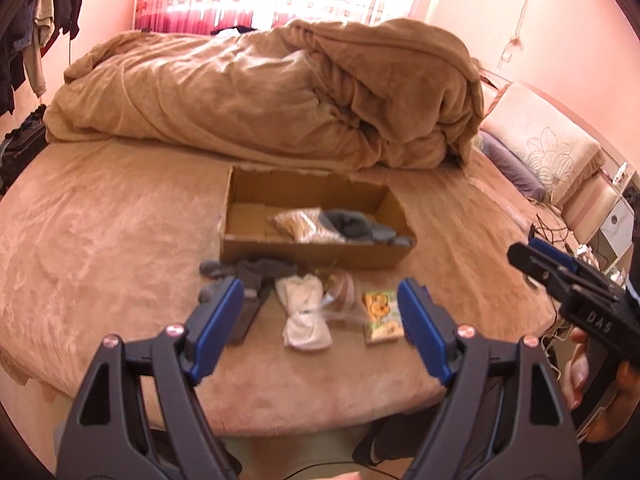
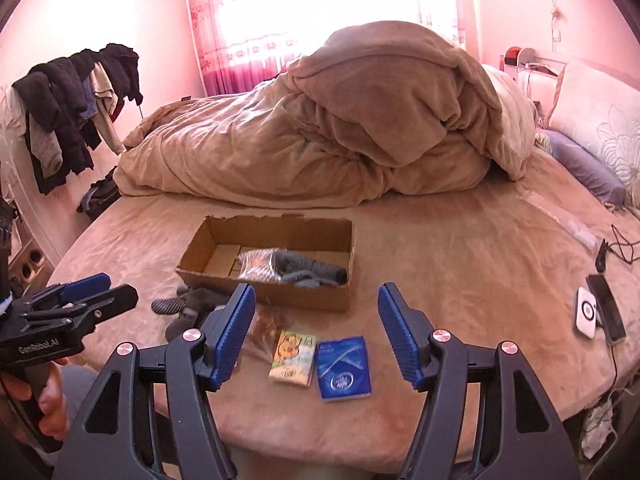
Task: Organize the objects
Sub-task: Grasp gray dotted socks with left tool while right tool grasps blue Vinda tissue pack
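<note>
Both the left gripper (image 1: 320,312) and right gripper (image 2: 316,320) hover wide open and empty, so the slippery bagged white socks (image 1: 306,316) at 12 o'clock of the left could slide free before reaching the cardboard box (image 1: 316,254).

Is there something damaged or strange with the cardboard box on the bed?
Yes. The cardboard box has a ragged, torn top edge along its far wall, as if the flaps were ripped off. It stands upright on the bed.

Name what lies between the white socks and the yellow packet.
A clear plastic bag, crumpled, lies between the white socks and the yellow packet, seen in the left wrist view.
</note>
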Available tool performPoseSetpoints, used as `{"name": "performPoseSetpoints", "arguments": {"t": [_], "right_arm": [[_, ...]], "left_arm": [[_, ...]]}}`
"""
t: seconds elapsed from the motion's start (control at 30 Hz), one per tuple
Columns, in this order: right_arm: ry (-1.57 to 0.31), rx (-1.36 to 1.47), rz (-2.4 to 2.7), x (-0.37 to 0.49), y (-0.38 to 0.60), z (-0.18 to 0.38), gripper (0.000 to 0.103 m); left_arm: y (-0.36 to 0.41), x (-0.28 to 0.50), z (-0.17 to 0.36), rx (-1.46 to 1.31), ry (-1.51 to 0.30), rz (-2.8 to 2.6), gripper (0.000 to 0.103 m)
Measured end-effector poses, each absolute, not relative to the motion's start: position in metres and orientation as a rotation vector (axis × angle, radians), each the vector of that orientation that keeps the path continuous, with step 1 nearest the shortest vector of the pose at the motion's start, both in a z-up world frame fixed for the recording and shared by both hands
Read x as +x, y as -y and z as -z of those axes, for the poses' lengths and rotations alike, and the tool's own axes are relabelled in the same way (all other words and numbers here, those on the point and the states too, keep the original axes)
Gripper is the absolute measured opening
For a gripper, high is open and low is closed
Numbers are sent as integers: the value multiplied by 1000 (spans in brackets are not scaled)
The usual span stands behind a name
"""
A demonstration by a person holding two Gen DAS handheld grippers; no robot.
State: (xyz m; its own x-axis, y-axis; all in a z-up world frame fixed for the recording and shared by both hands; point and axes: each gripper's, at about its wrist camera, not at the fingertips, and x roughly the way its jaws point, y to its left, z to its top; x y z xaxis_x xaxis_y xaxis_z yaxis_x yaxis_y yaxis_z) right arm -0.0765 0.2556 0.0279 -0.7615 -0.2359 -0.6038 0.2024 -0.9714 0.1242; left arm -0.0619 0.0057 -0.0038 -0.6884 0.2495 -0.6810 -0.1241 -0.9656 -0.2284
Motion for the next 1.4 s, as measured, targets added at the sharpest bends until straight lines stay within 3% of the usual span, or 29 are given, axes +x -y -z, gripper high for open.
{"name": "performPoseSetpoints", "arguments": {"t": [0.67, 1.33, 1.4], "right_arm": [[69, 1223, 2650, -98, -263, 76, 67], [9, 1404, 2584, -138, -255, 140, 68], [9, 1394, 2587, -139, -256, 140, 67]], "left_arm": [[15, -89, 115, -1384, 263, -2665, 81], [26, -145, 157, -1396, 72, -2728, 81], [25, -146, 156, -1392, 48, -2735, 72]]}}
